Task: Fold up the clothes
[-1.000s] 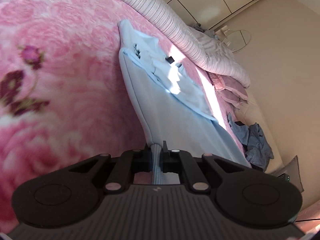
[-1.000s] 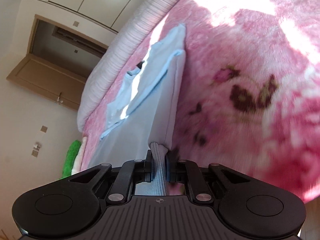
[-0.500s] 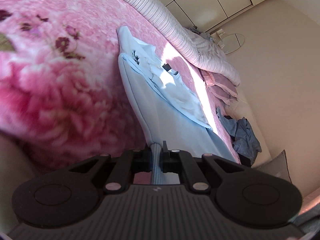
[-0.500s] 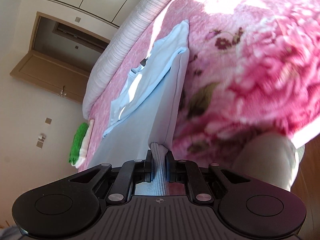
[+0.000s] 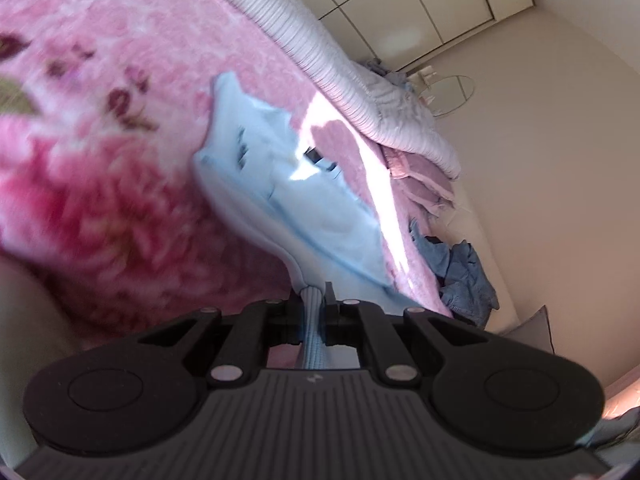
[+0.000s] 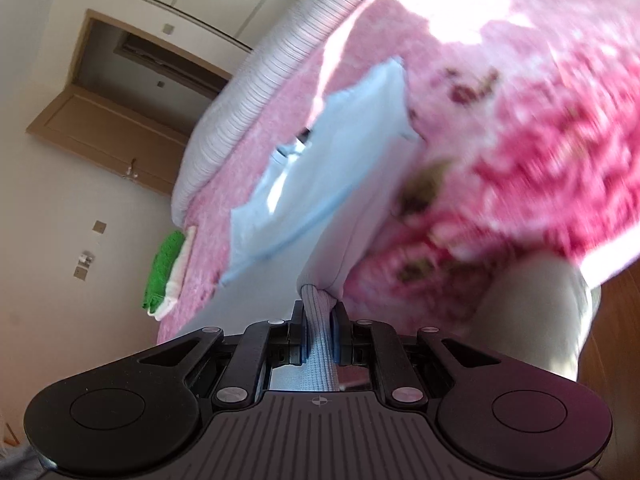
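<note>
The light blue top [image 5: 280,184] runs lengthwise straight out from the jaws, its ribbed hem nearest them and its collar end farthest off, lying on the pink flowered blanket [image 5: 120,184]. The left gripper [image 5: 314,312] is clamped nearly shut on one corner of the hem, and the right gripper [image 6: 319,320] is pinched tight on the other corner, the ribbed cloth bunched between its pads. Beyond the top, ahead of the jaws, lies a striped rolled quilt [image 6: 276,68]. A crumpled pile of blue clothes [image 5: 460,276] sits off to the right of the left jaws; a green towel [image 6: 164,264] lies left of the right jaws
</note>
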A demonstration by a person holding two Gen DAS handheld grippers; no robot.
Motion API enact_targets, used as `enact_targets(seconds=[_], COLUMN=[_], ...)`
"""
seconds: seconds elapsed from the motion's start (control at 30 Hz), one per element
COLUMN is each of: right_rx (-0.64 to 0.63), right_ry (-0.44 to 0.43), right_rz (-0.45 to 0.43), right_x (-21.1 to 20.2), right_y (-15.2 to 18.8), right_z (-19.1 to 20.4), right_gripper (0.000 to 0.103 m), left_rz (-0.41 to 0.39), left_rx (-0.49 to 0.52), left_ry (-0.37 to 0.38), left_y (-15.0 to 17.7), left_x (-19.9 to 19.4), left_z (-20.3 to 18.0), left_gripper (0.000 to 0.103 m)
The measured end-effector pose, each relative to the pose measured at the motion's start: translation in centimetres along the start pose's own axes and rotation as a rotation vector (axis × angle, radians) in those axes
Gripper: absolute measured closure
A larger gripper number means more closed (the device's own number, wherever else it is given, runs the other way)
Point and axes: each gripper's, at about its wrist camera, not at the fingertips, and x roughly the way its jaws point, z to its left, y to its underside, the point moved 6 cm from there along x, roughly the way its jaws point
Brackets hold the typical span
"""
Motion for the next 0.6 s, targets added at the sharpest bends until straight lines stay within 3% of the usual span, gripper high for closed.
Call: enact_targets(seconds=[0.17,0.37,0.6], right_rx=[-0.071,-0.134,-0.085], right_ry=[-0.023,-0.002,0.039], right_rz=[-0.03,-0.045,0.005], right_x=[1.5,4.9,10.3], right_y=[-5.6,-12.3,-18.0], right_z=[2.0,3.1,0.3], right_gripper=[0.093,0.092,0.092], left_rz=[-0.005,0.001,0.038], left_rx=[0.034,0.054,0.011], left_ry=[0.03,-0.002,-0.051], left_y=[-5.6,-11.5,-15.8], left_x=[3.0,8.5,14.4], left_z=[-1.3,-1.2,1.1], left_gripper=[0.099,0.099,0.098])
